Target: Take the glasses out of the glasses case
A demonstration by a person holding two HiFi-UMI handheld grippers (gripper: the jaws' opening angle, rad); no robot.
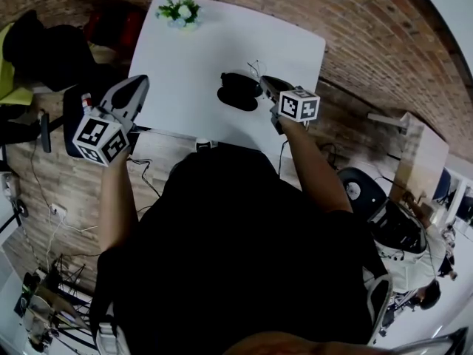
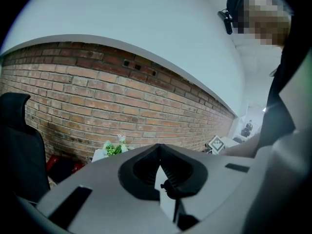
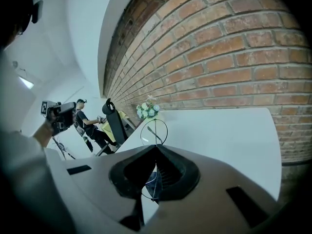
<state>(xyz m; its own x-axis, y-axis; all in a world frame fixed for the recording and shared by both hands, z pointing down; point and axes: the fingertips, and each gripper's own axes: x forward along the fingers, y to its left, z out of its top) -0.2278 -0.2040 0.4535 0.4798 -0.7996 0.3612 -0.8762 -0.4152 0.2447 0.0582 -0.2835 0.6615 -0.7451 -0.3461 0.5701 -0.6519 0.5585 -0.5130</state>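
Right gripper (image 3: pixel 156 149) clamped on glasses (image 3: pixel 154 132), near black case (image 1: pixel 238 92); left gripper (image 2: pixel 160 149) pinched together, empty.

Left gripper (image 1: pixel 138 83): raised, jaws together, nothing between. Right gripper (image 1: pixel 266 84): forearm extended forward, jaws pinched on glasses (image 3: pixel 155 133).

Smooth, matt white table (image 1: pixel 222 58). Rough red brick wall (image 1: pixel 310 6). Thin metal-wire glasses (image 3: pixel 155 135). Matt black case (image 1: pixel 238 91). Wood-plank floor (image 1: pixel 52 176).
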